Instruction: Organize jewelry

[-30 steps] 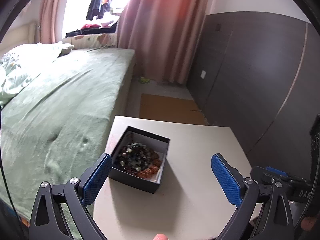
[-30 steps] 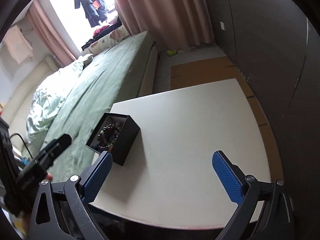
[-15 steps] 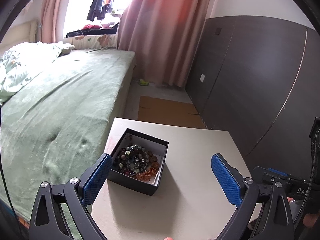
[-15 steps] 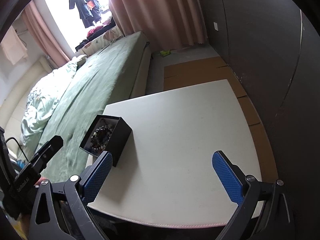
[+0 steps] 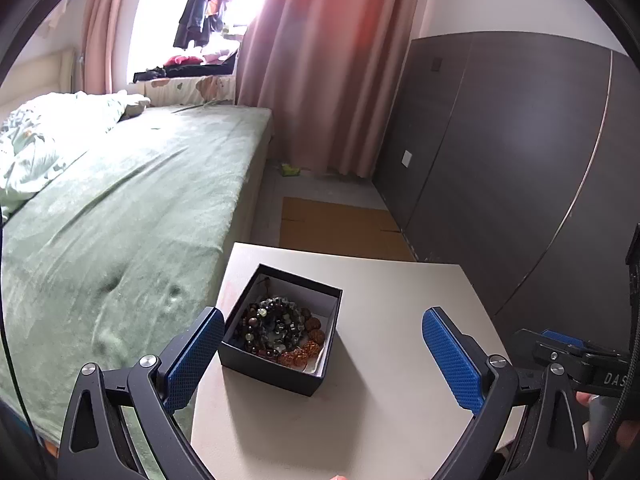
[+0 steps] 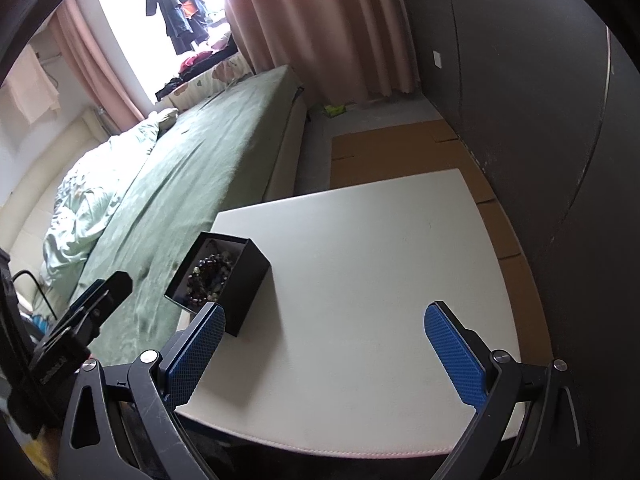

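Left wrist view: left gripper point(image 5: 322, 354) and right gripper point(image 6: 324, 354) hover spread wide, empty, over table point(image 6: 380, 248).

Bare table point(image 6: 380, 264) right of box point(image 6: 244, 280)

A lived-in bedroom in a home. Left half of the left wrist view filled by a bed point(image 5: 120, 216) under a green cover, with a rumpled pale duvet point(image 5: 52, 136) at the far left. Pink curtains point(image 5: 320, 68) at upper centre, framing a bright window point(image 5: 200, 20) with dark clothes hanging point(image 5: 204, 4) in it. Dark grey wardrobe panels point(image 5: 500, 160) down the right side. Flattened cardboard point(image 5: 340, 228) on the floor at centre, beyond a small pale table point(image 5: 400, 340) at lower centre.
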`<action>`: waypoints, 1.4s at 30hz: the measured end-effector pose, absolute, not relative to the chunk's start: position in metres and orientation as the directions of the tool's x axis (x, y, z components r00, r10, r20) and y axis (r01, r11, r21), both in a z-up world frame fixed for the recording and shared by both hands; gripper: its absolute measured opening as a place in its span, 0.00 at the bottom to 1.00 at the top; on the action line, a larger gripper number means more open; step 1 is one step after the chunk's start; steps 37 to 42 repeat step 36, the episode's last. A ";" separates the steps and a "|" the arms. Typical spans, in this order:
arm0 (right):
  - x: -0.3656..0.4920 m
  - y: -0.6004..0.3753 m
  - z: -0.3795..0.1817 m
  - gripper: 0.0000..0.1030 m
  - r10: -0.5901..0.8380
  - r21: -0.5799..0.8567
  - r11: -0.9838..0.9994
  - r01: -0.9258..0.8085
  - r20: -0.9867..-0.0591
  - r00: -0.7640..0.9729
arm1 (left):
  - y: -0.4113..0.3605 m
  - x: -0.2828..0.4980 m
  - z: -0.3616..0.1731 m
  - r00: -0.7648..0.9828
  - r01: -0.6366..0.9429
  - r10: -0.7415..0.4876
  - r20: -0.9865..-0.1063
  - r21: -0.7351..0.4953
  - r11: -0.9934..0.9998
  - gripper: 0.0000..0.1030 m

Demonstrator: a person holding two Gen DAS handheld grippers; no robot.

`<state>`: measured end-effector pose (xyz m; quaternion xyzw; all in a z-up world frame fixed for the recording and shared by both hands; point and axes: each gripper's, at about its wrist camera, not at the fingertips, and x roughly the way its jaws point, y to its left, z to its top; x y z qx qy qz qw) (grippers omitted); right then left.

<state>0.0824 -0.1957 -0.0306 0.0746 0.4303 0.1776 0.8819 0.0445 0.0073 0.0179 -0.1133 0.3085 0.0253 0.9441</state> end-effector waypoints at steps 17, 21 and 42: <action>0.085 -0.201 -0.028 0.98 0.362 0.279 0.932 -0.231 -0.739 0.568 | 0.006 0.044 0.022 0.819 -0.108 -0.027 -0.573 -0.200 0.974 0.96; 0.086 -0.200 -0.029 0.98 0.359 0.277 0.933 -0.229 -0.741 0.567 | 0.003 0.044 0.024 0.820 -0.103 -0.024 -0.571 -0.190 0.976 0.96; 0.088 -0.199 -0.031 0.98 0.350 0.270 0.937 -0.223 -0.751 0.560 | 0.000 0.042 0.025 0.823 -0.113 0.000 -0.568 -0.165 0.980 0.96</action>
